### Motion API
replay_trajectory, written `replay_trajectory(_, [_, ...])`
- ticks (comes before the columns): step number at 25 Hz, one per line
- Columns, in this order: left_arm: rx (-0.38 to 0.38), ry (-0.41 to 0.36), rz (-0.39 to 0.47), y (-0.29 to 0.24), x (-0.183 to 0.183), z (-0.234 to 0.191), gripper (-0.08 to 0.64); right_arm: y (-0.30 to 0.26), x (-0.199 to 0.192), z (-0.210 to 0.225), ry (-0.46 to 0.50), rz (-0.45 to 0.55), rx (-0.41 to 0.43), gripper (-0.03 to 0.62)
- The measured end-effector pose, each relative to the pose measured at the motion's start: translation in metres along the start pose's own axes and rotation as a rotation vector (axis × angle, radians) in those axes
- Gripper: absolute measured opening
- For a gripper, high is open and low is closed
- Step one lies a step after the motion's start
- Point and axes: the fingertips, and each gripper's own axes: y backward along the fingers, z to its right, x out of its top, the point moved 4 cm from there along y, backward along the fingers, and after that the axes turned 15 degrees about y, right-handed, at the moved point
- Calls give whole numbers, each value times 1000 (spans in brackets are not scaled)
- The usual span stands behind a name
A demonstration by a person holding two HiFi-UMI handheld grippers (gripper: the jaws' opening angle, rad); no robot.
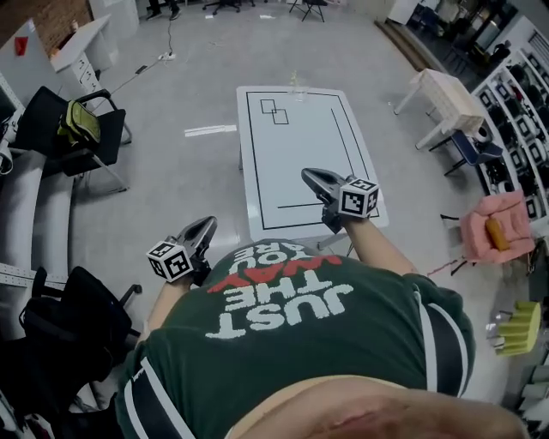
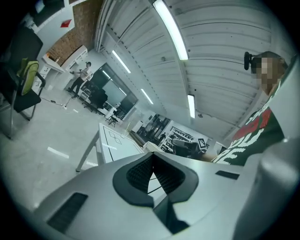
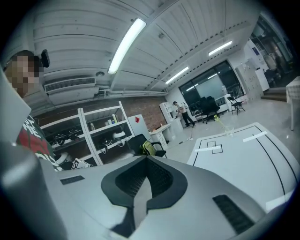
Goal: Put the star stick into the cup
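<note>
Green shirt (image 1: 360,347), "JUST THE WAY YOU ARE"

looks like a lab or workshop hall: bare grey floor (image 1: 171,171), white table (image 1: 292,163) marked with black lines, racks of gear (image 1: 515,111) along the right side, black office chairs (image 1: 73,129), brick wall (image 1: 60,17) (far left corner), long strip lights (image 2: 171,28) under a ribbed ceiling.
</note>
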Motion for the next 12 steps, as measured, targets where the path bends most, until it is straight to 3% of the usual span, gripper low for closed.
replay_trajectory(6, [-22, 7, 35, -49, -10, 27, 10, 56, -21, 20, -21, -27, 4, 34])
replay_trajectory(12, [-97, -26, 15, -116, -16, 66, 11, 130, -26, 62, -23, -14, -79, 32])
